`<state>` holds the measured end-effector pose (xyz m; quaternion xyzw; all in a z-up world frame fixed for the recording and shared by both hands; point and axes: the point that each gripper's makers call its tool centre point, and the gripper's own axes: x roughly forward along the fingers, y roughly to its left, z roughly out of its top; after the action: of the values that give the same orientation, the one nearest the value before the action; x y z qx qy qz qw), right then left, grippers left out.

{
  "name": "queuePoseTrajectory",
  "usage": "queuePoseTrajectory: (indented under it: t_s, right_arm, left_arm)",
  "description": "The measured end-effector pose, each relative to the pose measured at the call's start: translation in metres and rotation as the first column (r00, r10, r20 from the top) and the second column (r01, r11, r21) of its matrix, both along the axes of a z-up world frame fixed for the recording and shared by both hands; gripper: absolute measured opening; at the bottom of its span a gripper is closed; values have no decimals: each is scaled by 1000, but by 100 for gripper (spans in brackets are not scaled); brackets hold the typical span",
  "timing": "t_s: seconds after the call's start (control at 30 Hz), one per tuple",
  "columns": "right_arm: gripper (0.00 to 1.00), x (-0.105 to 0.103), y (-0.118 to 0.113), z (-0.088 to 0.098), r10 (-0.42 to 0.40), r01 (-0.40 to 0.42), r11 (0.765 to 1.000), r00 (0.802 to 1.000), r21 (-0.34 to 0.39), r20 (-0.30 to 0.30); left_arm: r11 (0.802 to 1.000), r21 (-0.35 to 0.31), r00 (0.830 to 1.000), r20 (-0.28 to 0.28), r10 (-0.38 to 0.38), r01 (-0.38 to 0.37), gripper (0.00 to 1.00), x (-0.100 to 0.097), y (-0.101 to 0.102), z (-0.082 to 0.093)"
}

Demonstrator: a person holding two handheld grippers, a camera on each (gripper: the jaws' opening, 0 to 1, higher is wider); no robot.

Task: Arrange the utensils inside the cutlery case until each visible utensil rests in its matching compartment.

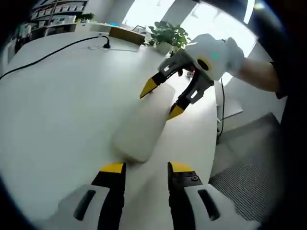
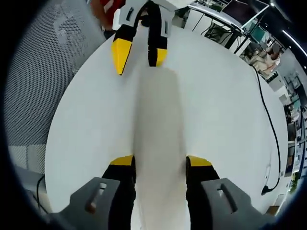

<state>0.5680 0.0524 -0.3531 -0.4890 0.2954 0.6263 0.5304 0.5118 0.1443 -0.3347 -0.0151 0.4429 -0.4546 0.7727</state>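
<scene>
Case (image 1: 144, 127) closed, white, lying flat mid-table (image 1: 57, 105). Right gripper (image 2: 160, 163) jaws wide, straddling one end of case, tips beside its sides; contact can't tell. Left gripper (image 1: 144, 167) jaws apart, just short of the other end, not touching. Black cable (image 1: 53, 52) runs across table's far side, plant (image 1: 168, 36) beyond the edge.

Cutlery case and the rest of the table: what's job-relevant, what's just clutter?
Job:
- cutlery case, closed, white, lying on the table
- left gripper, open, at one end of the case
- right gripper, open, fingers either side of the other end

Lying about:
- black cable
- potted plant
- cardboard box
</scene>
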Motion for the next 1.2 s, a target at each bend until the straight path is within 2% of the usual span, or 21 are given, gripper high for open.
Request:
queuePoseTrajectory:
  t_s: [0.33,0.63,0.8,0.93,1.2]
  right_arm:
    - [40,0,-1,-3,-7,5,998,999,-58,-36]
    - [40,-2,-2,-3,-7,4,998,999,-66,-44]
    - [40,-1,0,-1,-37,29,996,995,-87,-93]
    - [40,-1,-1,-2,-50,38,993,993,-114,-109]
    - [39,-3,-1,1,-69,56,993,989,-100,-129]
  left_arm:
    - [1000,5,1000,-2,-14,14,35,1,-2,0]
    - [1000,14,1000,3,-24,24,35,-1,-2,-3]
    - [999,17,1000,2,-30,30,35,-2,-3,-3]
    - [999,17,1000,1,-29,29,35,-3,-3,-2]
    - [999,21,1000,2,-26,26,35,-2,-1,-2]
